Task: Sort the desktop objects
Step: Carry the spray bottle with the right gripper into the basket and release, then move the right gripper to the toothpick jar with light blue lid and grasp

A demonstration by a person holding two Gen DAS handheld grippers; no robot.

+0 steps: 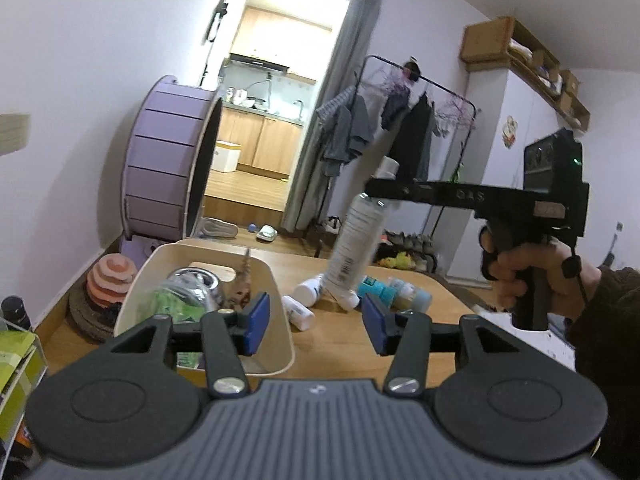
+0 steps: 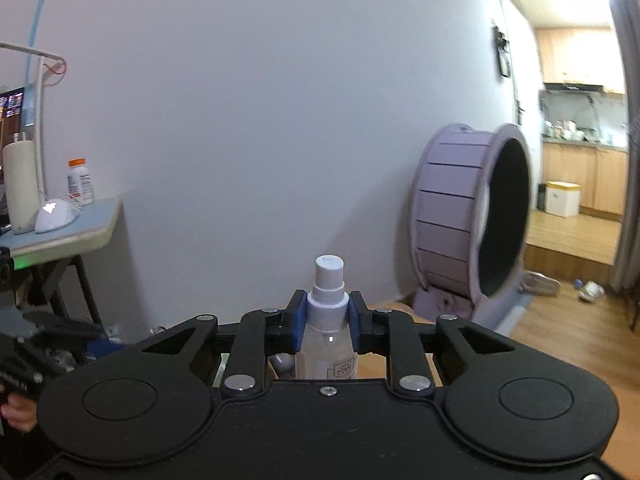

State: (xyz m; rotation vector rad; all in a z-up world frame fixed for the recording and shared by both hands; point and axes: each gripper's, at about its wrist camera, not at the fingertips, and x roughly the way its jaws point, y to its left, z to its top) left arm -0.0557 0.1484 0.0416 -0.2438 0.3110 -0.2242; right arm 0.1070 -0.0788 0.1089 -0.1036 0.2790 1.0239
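My right gripper is shut on a clear spray bottle with a white cap, gripped at its neck. In the left wrist view that spray bottle hangs tilted above the wooden table, held by the right gripper in a person's hand. My left gripper stands open with nothing between its blue pads, low over the table beside a cream bin. The bin holds a shiny metal item and green things. Small white bottles and teal and yellow containers lie on the table beyond.
A purple wheel-shaped cat toy stands by the wall left of an open kitchen doorway. A clothes rack is behind the table. Green boxes sit at the left edge. A side table carries bottles.
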